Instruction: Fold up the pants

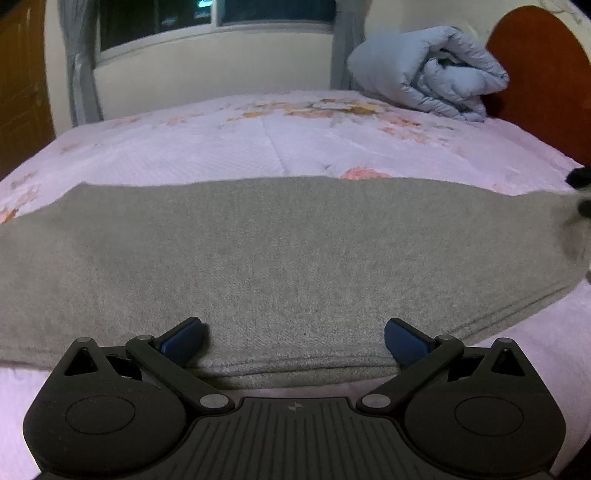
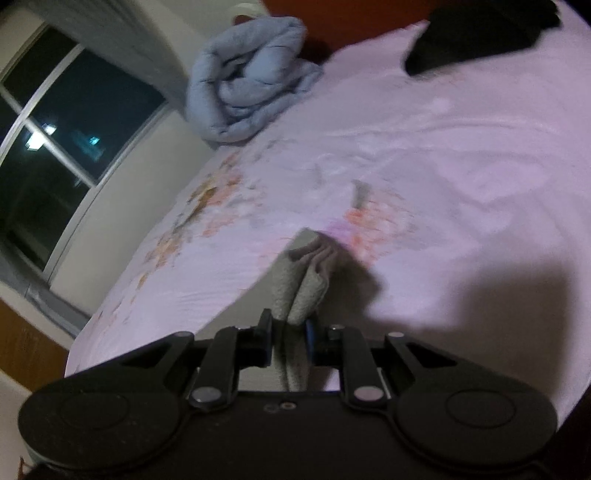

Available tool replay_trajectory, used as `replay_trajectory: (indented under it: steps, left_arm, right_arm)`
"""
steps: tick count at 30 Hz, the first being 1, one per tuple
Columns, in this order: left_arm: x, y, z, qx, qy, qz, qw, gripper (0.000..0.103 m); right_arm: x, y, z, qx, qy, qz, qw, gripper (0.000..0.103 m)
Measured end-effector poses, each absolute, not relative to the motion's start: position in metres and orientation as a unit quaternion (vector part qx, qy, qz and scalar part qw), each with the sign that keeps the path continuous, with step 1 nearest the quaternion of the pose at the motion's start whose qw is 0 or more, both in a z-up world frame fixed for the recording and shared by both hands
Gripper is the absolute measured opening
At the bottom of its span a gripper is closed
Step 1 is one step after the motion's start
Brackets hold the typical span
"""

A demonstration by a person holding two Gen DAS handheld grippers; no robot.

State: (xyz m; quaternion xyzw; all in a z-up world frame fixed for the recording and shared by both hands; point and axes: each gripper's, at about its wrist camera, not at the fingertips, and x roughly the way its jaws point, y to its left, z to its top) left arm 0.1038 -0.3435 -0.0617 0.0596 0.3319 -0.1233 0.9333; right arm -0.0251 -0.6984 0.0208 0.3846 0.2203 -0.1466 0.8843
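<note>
Grey and fuzzy, the pants (image 1: 288, 258) lie flat across the pink flowered bedsheet (image 1: 258, 140), stretched from left to right in your left wrist view with a doubled edge running along the near side. Your left gripper (image 1: 293, 339) sits at that near edge with its jaws spread wide; the blue fingertips (image 1: 183, 338) rest on or just over the cloth, one to each side, and nothing is caught between them. Whether the tips actually press on the fabric you cannot tell from this view. Your right gripper (image 2: 288, 338) is pinched tight on a bunched end of the same pants (image 2: 303, 280), the folds rising up out of the narrow gap between the two fingers and a strip of cloth running back toward the camera under them. That gathered end stands a little above the bedsheet (image 2: 443, 155) and throws a shadow to its right. At the far side of the bed a rolled pale blue quilt (image 1: 428, 74) leans against the reddish-brown headboard (image 1: 546, 74), and a dark garment (image 2: 476, 33) lies near the headboard in the right wrist view. Behind the bed is a window (image 2: 66, 122) showing night outside.
</note>
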Motion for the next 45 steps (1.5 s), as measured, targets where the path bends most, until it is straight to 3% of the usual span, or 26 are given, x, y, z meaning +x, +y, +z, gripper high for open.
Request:
replay_trajectory:
  steps: [8,10,12,14,20,25,29,32,34,35,36,38,41,45]
  left_arm:
    - [0.101,-0.197,-0.012,0.033,0.262,-0.031,0.964,0.103]
    - [0.117,-0.142,-0.016,0.025,0.298,0.02,0.954,0.103]
    - [0.141,-0.089,-0.034,0.001,0.383,0.008,0.924,0.102]
    - [0.133,-0.045,-0.023,-0.048,0.341,-0.006,0.939,0.103]
    - [0.107,0.067,-0.005,-0.23,0.28,0.022,0.932,0.103]
    - [0.101,0.129,-0.027,-0.259,0.305,0.096,0.911,0.103]
    - [0.092,0.154,-0.045,-0.291,0.305,0.119,0.899,0.103]
    - [0.095,0.156,-0.055,-0.3,0.307,0.118,0.895,0.103]
    - [0.099,0.148,-0.056,-0.288,0.31,0.112,0.899,0.103]
    - [0.103,0.145,-0.058,-0.28,0.312,0.106,0.902,0.103]
    - [0.096,0.145,-0.056,-0.275,0.313,0.105,0.903,0.103]
    - [0.099,0.142,-0.058,-0.274,0.316,0.109,0.902,0.103]
    - [0.097,0.141,-0.057,-0.279,0.314,0.107,0.901,0.103]
    - [0.086,0.147,-0.054,-0.293,0.312,0.11,0.897,0.103]
  right_arm:
    - [0.002,-0.628,0.074,0.296,0.207,-0.08,0.929,0.008]
    - [0.012,-0.601,0.081,0.283,0.207,-0.057,0.935,0.008]
    - [0.023,-0.571,0.085,0.265,0.211,-0.033,0.94,0.008]
    - [0.036,-0.535,0.085,0.249,0.219,-0.001,0.943,0.008]
    - [0.07,-0.41,0.057,0.186,0.274,0.096,0.939,0.008]
    - [0.086,-0.312,-0.001,0.089,0.36,0.162,0.915,0.012]
    - [0.079,-0.318,0.001,0.084,0.352,0.165,0.917,0.015]
    - [0.076,-0.332,0.014,0.083,0.351,0.184,0.914,0.023]
    - [0.064,-0.329,0.025,0.079,0.319,0.189,0.925,0.039]
    - [0.06,-0.331,0.03,0.073,0.306,0.182,0.932,0.055]
    - [0.062,-0.331,0.033,0.068,0.306,0.181,0.932,0.063]
    - [0.07,-0.323,0.036,0.058,0.315,0.197,0.927,0.061]
    - [0.076,-0.297,0.033,0.003,0.335,0.216,0.917,0.039]
    - [0.078,-0.266,0.02,-0.106,0.342,0.167,0.919,0.027]
